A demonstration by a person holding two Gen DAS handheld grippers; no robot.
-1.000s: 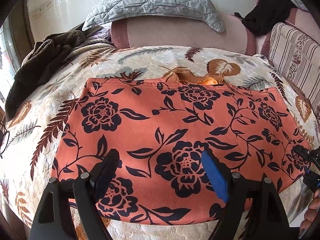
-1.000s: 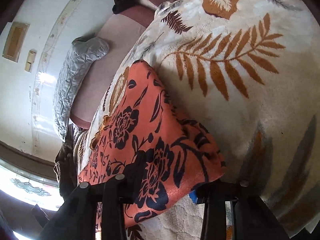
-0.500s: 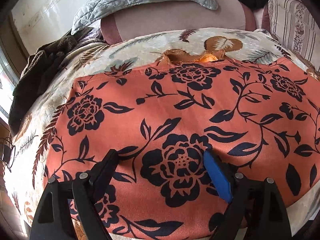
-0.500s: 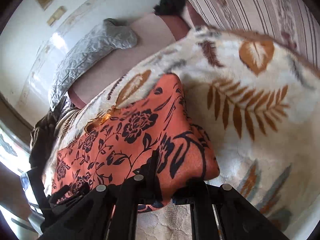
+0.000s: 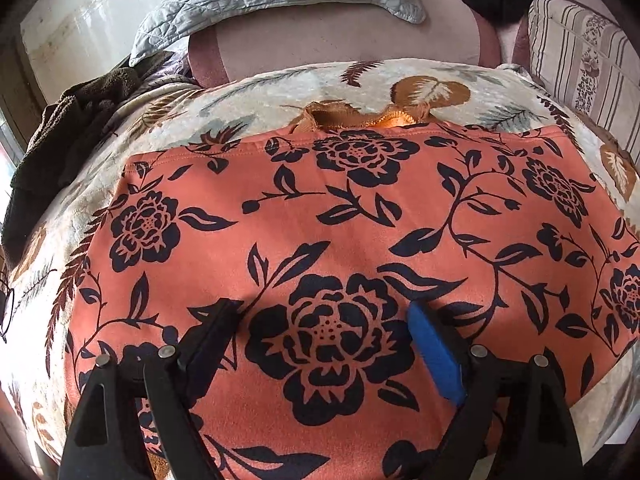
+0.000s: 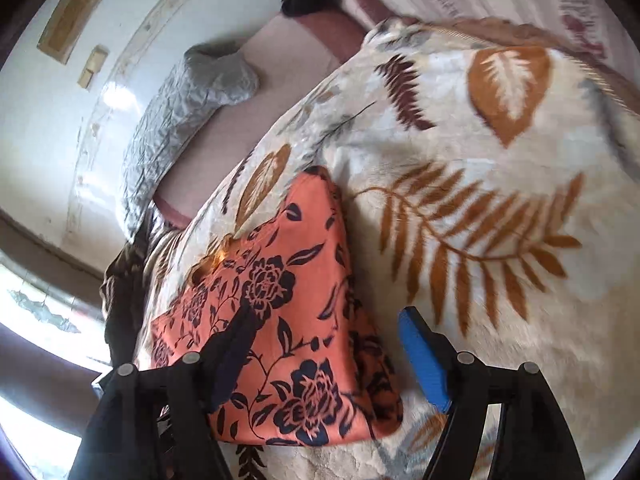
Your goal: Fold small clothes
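Your bed (image 5: 400, 76) carries a cream blanket (image 6: 500, 208) printed with brown leaves, and the orange flowered garment (image 5: 320, 220) lies flat on it. Your left tool (image 5: 326, 322) hangs just above the cloth with its jaws spread wide, gripping nothing. Your right tool (image 6: 326, 320) has just been opening; its jaws straddle the garment's near corner (image 6: 312, 400), and its blue pad (image 6: 424, 360) stands clear of the cloth.
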